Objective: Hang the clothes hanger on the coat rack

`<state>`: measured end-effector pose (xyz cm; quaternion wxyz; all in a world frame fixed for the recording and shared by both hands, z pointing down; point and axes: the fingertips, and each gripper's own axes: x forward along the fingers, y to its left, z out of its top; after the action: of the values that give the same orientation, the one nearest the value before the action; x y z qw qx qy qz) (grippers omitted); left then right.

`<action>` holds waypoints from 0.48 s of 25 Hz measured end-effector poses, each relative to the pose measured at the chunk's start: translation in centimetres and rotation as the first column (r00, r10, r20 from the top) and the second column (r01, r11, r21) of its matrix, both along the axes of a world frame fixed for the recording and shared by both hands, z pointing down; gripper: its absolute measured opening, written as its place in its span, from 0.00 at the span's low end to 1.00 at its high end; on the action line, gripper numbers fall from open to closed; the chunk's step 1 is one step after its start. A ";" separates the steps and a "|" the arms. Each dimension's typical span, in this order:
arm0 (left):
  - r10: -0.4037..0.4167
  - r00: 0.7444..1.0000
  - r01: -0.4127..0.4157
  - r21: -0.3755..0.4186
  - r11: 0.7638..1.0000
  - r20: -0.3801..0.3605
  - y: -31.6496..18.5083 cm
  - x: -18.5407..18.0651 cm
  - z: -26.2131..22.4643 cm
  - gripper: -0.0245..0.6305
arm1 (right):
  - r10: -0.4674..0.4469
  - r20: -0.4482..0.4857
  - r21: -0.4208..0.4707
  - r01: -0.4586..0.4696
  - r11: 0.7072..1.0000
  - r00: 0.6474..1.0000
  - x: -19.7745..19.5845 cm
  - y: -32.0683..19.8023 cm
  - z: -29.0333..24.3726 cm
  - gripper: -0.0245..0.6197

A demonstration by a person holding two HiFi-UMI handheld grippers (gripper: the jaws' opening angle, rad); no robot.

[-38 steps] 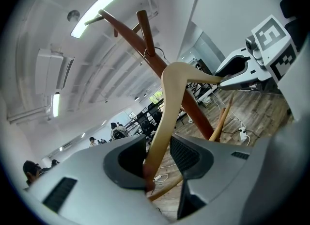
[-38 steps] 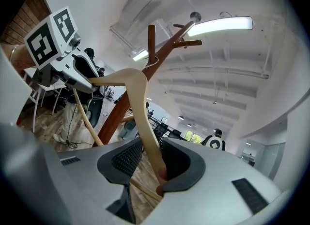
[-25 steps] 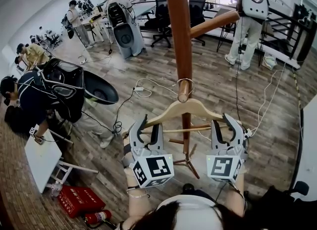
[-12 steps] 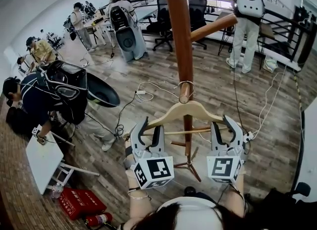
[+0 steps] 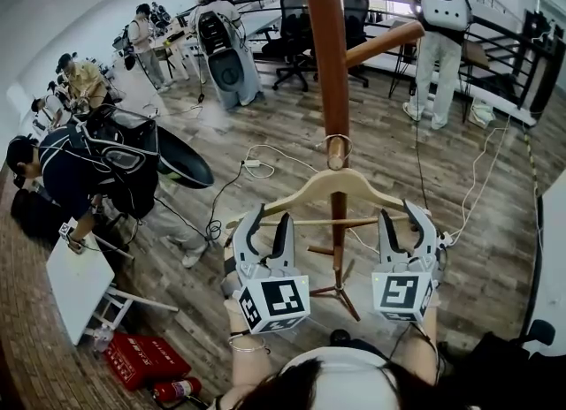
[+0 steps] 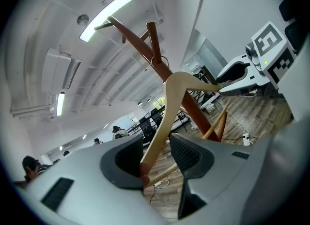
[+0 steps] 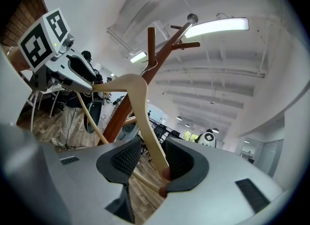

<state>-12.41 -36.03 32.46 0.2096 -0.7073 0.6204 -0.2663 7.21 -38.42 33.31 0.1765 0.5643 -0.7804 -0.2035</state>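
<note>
A pale wooden hanger (image 5: 329,186) hangs by its metal hook (image 5: 336,143) on a short peg of the brown coat rack (image 5: 329,55). My left gripper (image 5: 268,223) stands open around the hanger's left end. The arm (image 6: 174,93) rests against one pad, with a gap to the other. My right gripper (image 5: 400,218) is round the right end. Its jaws have just been opening, and the hanger arm (image 7: 138,95) lies between them with a gap on one side. Both gripper views look up along the hanger to the rack's pole (image 6: 145,49) (image 7: 160,59).
The rack's tripod foot (image 5: 336,284) stands just in front of me on the wood floor. Cables (image 5: 265,156) trail past it. A crouching person (image 5: 53,178), a white board (image 5: 75,284) and a red box (image 5: 141,355) are at the left. Office chairs (image 5: 292,19) and a standing person (image 5: 442,11) are behind.
The right gripper's jaws have spread a little wider around the hanger's end. Both hands and the hanger stay nearly where they were.
</note>
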 end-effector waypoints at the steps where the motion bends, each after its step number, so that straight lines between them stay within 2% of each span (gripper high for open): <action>1: -0.001 1.000 0.001 0.000 1.000 0.001 0.1 -0.1 -0.1 0.30 | 0.002 -0.001 0.003 -0.002 1.000 1.000 0.0 0.1 -0.2 0.28; 12: -0.001 1.000 0.001 0.018 1.000 0.003 2.1 -0.6 -0.3 0.30 | 0.014 -0.021 0.007 -0.014 1.000 1.000 -0.4 1.9 0.0 0.28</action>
<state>-12.99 -33.91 32.12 0.2168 -0.7048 0.6228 -0.2616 6.84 -36.55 33.29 0.1841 0.5681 -0.7740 -0.2106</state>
